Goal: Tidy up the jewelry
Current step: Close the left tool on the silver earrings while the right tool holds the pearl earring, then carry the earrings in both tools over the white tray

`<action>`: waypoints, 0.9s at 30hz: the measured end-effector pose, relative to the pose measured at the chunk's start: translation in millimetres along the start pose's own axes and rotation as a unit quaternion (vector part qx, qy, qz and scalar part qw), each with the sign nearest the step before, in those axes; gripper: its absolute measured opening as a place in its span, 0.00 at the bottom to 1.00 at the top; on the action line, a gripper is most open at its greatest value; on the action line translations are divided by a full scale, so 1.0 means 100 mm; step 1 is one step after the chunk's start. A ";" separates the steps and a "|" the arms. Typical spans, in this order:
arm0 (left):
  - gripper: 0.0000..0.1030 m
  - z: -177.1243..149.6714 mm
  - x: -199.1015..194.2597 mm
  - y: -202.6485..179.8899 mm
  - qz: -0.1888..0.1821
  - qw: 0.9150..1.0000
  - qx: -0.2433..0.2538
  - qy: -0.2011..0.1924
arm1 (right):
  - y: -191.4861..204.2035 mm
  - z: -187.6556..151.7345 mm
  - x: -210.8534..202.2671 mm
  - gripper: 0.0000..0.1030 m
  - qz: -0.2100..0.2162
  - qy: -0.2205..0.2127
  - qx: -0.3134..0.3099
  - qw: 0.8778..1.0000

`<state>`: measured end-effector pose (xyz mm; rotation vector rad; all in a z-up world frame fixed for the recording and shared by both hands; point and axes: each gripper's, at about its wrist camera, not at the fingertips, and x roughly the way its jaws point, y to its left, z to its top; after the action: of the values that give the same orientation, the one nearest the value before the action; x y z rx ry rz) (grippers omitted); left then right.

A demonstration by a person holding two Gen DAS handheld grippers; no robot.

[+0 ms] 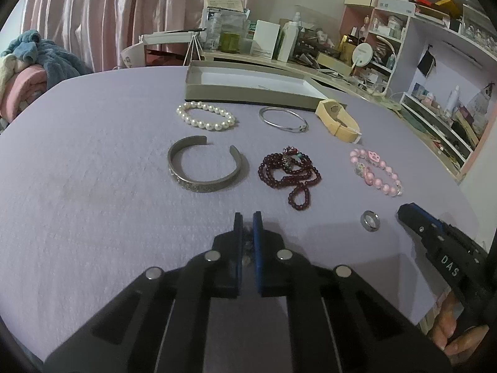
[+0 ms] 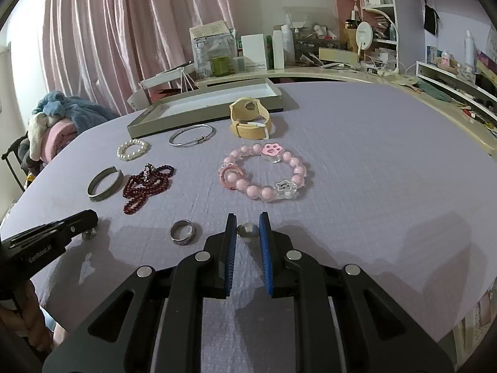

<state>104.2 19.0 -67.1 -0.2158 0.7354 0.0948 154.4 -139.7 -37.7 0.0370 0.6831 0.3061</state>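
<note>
Jewelry lies on a lilac table: a pearl bracelet (image 1: 205, 115), a thin silver bangle (image 1: 283, 119), a beige watch (image 1: 338, 120), a grey cuff (image 1: 207, 163), dark red beads (image 1: 289, 174), a pink bead bracelet (image 2: 266, 171) and a steel ring (image 2: 183, 232). An open shallow box (image 1: 248, 84) stands behind them. My left gripper (image 1: 248, 217) is shut on a small sparkly piece (image 1: 247, 238), just above the table. My right gripper (image 2: 248, 217) has its jaws narrowly apart around a grey pearl earring (image 2: 248, 230), the right pad touching it; whether it is gripped is unclear.
Pink curtains hang behind. A cluttered desk (image 1: 279, 46) and shelves (image 1: 435, 31) lie beyond the table's far and right edges. A pile of blankets (image 1: 34, 62) sits off the left edge. My right gripper shows in the left wrist view (image 1: 435, 236).
</note>
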 end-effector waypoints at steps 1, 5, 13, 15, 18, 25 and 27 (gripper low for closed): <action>0.06 -0.01 0.00 0.00 0.000 1.000 0.001 0.000 | 0.00 0.01 -0.01 0.15 0.001 -0.002 0.000 1.000; 0.06 0.02 -0.07 0.04 -0.009 1.000 0.001 -0.004 | -0.01 0.06 -0.07 0.15 0.005 -0.010 0.004 1.000; 0.06 0.31 -0.35 0.11 -0.042 0.999 0.009 -0.026 | -0.05 0.34 -0.19 0.15 0.031 -0.031 0.012 0.999; 0.06 0.42 -0.42 0.12 -0.053 0.998 0.011 -0.032 | -0.05 0.43 -0.19 0.15 0.040 -0.031 0.014 0.999; 0.06 0.58 -0.50 0.11 -0.067 0.997 0.015 -0.037 | -0.08 0.58 -0.19 0.15 0.056 -0.028 0.018 0.998; 0.06 1.14 -0.62 0.07 -0.092 0.994 0.023 -0.052 | -0.13 1.11 -0.18 0.15 0.076 -0.038 0.009 0.996; 0.06 1.29 -0.61 0.05 -0.092 0.994 0.027 -0.057 | -0.09 1.31 -0.15 0.15 0.073 -0.048 -0.005 0.996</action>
<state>143.1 52.5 66.3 -0.2236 0.6007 -0.0877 227.4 -144.4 72.0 0.0930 0.5841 0.4460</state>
